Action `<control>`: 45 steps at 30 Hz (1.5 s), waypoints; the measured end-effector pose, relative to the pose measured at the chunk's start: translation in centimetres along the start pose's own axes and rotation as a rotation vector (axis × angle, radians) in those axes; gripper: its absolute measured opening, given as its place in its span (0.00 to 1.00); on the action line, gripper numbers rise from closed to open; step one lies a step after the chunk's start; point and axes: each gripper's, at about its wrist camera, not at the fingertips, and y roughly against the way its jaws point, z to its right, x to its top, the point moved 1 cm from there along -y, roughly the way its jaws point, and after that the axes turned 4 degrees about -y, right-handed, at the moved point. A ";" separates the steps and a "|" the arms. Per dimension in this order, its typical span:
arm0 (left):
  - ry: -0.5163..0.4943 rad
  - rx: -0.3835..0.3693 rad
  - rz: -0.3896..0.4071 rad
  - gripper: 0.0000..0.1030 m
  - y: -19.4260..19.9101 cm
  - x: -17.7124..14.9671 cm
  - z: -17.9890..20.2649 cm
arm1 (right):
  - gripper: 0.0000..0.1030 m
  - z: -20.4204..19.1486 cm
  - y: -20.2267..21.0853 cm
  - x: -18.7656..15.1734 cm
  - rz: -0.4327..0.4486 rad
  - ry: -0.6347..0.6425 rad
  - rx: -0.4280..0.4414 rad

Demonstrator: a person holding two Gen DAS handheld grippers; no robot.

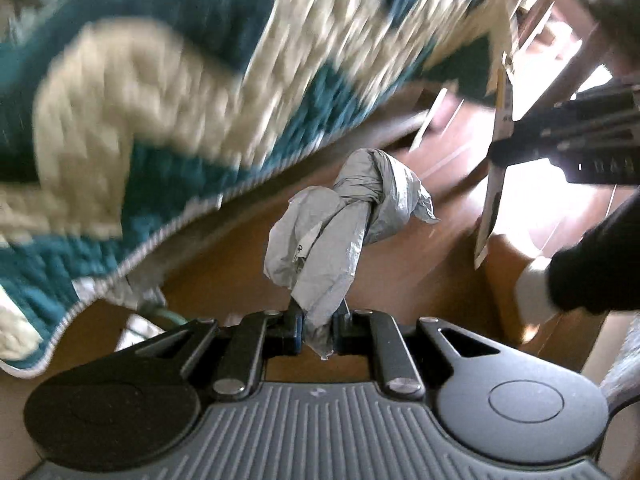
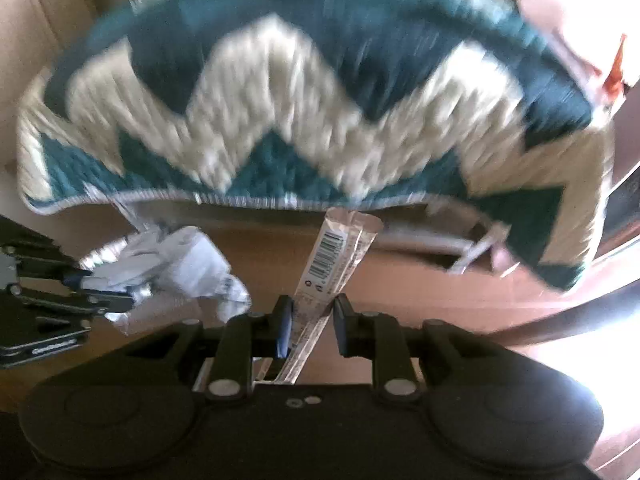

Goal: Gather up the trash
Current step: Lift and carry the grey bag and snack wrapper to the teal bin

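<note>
Pinching the tail of a knotted grey plastic bag (image 1: 344, 236), the left gripper (image 1: 318, 326) has its jaws pressed almost together on the crumpled film, and the bag stands up and away from the jaws, its knot well beyond the fingertips. In the right wrist view the same bag (image 2: 188, 268) shows pale and bunched at the tip of the left gripper (image 2: 120, 300), which enters from the left edge, off to the left of the right gripper's jaws.

The right gripper (image 2: 310, 328) carries a long, narrow clear wrapper (image 2: 332, 264) printed with a barcode. The wrapper runs slantwise between the jaws, lying against the left finger (image 2: 283, 330), while a gap shows between it and the right finger (image 2: 343, 330); whether both pads press on it I cannot tell. Its wide end fans out beyond the jaws, and its thin end trails back toward the gripper body.

Beyond both pairs of jaws lies a teal and cream zigzag rug (image 2: 304, 120), heavily blurred, with a pale corded edge. In the left wrist view the rug (image 1: 160, 80) fills the upper left, ahead and to the left of the jaws. Brown wooden floor (image 1: 404, 280) shows beneath the bag and around the rug. To the right of the left jaws a dark sleeve (image 1: 596, 264) with a white cuff reaches in from the frame edge, with the right gripper (image 1: 576, 148) above it holding the wrapper (image 1: 494, 184) seen edge-on.
</note>
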 end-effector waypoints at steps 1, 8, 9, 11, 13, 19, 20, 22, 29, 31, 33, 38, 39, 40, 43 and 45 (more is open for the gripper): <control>0.007 0.000 0.017 0.12 1.1 0.7 0.7 | 0.20 0.1 1.4 0.5 0.024 0.008 0.002; 0.060 0.024 0.140 0.12 9.3 4.7 5.0 | 0.20 2.4 11.9 0.8 0.189 0.010 0.002; 0.068 0.028 0.159 0.12 10.6 5.3 5.7 | 0.20 3.0 13.4 0.7 0.214 0.004 0.000; 0.082 0.032 0.194 0.12 12.7 6.1 7.0 | 0.20 4.2 16.7 0.8 0.263 -0.001 -0.004; 0.082 0.036 0.234 0.12 15.2 7.4 8.6 | 0.20 5.4 20.3 0.9 0.317 0.002 -0.011; 0.057 0.057 0.364 0.12 23.3 11.5 14.3 | 0.20 9.7 30.7 1.2 0.491 0.001 -0.061; 0.048 0.058 0.394 0.12 24.7 12.4 15.4 | 0.20 10.3 32.5 1.2 0.523 0.000 -0.071; 0.036 0.052 0.437 0.12 26.8 13.9 17.2 | 0.20 11.6 35.6 1.3 0.572 -0.004 -0.086; -0.027 0.035 0.571 0.12 32.8 19.1 24.7 | 0.20 16.2 43.9 1.9 0.706 -0.034 -0.141; -0.047 0.027 0.584 0.12 33.7 20.5 26.7 | 0.20 17.7 45.8 2.0 0.724 -0.047 -0.164; -0.078 0.029 0.595 0.12 34.6 21.9 28.8 | 0.20 19.2 47.3 2.2 0.732 -0.068 -0.186; -0.137 0.019 0.610 0.12 36.1 25.7 33.2 | 0.20 23.1 49.7 2.7 0.707 -0.116 -0.243; -0.151 0.020 0.613 0.12 36.2 26.6 34.2 | 0.20 23.8 50.0 2.8 0.701 -0.126 -0.255; -0.164 0.022 0.614 0.12 36.2 27.2 34.8 | 0.20 24.5 50.1 3.0 0.693 -0.134 -0.264; -0.194 0.020 0.597 0.12 35.9 29.3 37.3 | 0.20 26.4 50.1 3.1 0.657 -0.157 -0.274; -0.223 0.028 0.584 0.12 35.4 30.7 38.7 | 0.20 27.4 49.9 3.2 0.630 -0.162 -0.286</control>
